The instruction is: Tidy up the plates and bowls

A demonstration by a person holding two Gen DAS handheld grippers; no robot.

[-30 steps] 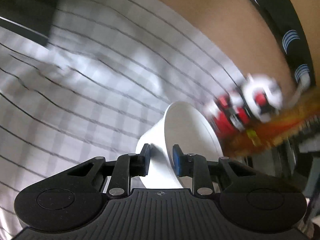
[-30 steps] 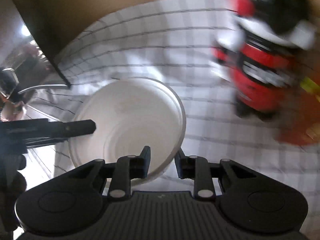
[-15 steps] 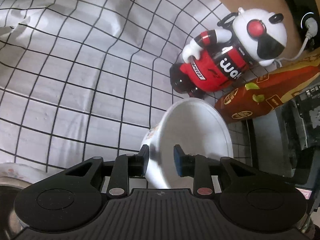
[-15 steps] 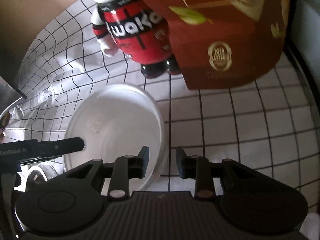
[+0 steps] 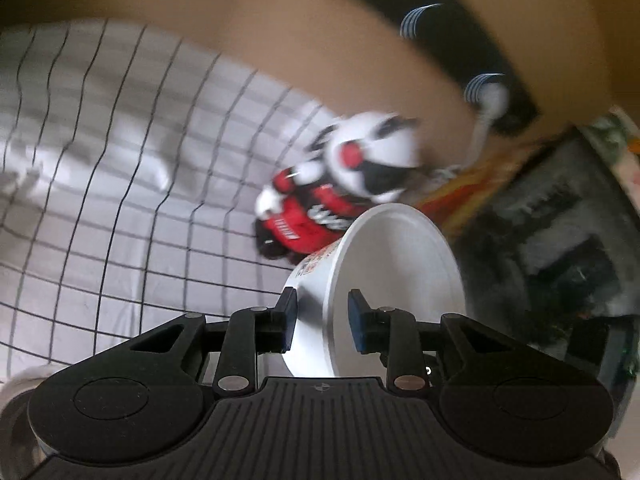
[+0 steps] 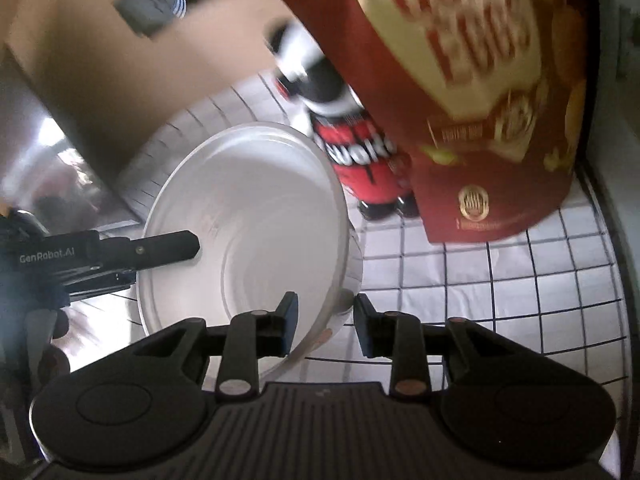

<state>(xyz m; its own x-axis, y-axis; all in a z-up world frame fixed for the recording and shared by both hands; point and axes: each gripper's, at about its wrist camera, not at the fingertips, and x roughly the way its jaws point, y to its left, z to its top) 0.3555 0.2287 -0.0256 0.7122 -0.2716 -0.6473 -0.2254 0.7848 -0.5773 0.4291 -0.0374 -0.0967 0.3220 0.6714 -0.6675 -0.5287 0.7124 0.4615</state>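
A white bowl (image 5: 396,280) with a printed outer wall is held tilted above the checked cloth. My left gripper (image 5: 322,314) is shut on its rim, one finger inside and one outside. In the right wrist view the same bowl (image 6: 248,216) shows its pale inside, and the left gripper's finger (image 6: 160,246) reaches onto its left rim. My right gripper (image 6: 324,320) straddles the bowl's near right rim, with a small gap between the outer pad and the wall.
A red, black and white toy figure (image 5: 340,196) (image 6: 352,148) stands on the white checked cloth (image 5: 120,200) behind the bowl. A dark red snack box (image 6: 480,100) stands right of it. A brown wall (image 6: 120,80) lies behind. A metal surface (image 6: 52,168) is at left.
Both cameras swung about and the views are blurred again. The bowl stays in the left gripper. The right gripper's fingers stand slightly wider around the rim than before.
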